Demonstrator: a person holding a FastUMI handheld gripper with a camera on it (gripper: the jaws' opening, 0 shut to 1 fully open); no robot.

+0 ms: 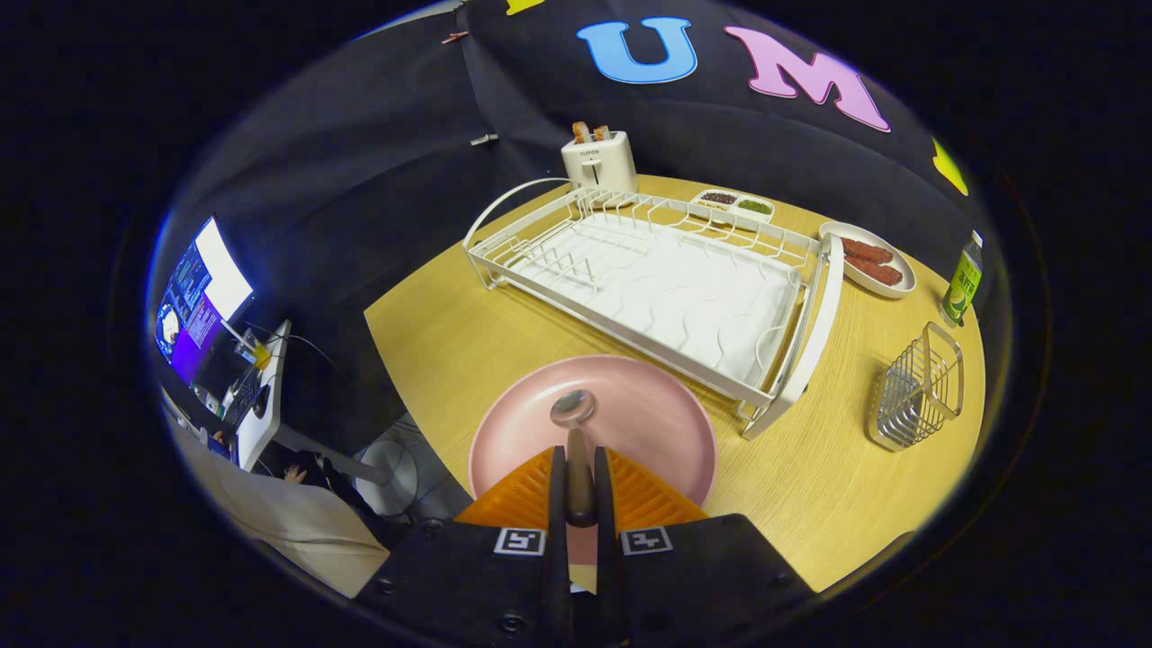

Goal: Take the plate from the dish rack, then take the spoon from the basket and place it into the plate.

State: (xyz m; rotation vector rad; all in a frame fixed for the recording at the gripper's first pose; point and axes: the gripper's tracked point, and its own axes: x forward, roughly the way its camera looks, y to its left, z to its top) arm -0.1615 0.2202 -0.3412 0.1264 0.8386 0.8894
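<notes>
Gripper (580, 468) fingers clamp spoon (576, 432) handle | bowl ahead, over plate (648, 423)

Glossy metal spoon (573, 423) pinched in gripper (580, 468); matt smooth plate (648, 423); wood-grain table (828, 486); coated wire dish rack (648, 279); shiny metal wire basket (918, 387).

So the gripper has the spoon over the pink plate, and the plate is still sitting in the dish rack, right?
Not quite. The gripper does hold the spoon over the pink plate, but the gripper view shows the plate lying on the wooden table, in front of the dish rack, not in it.
</notes>
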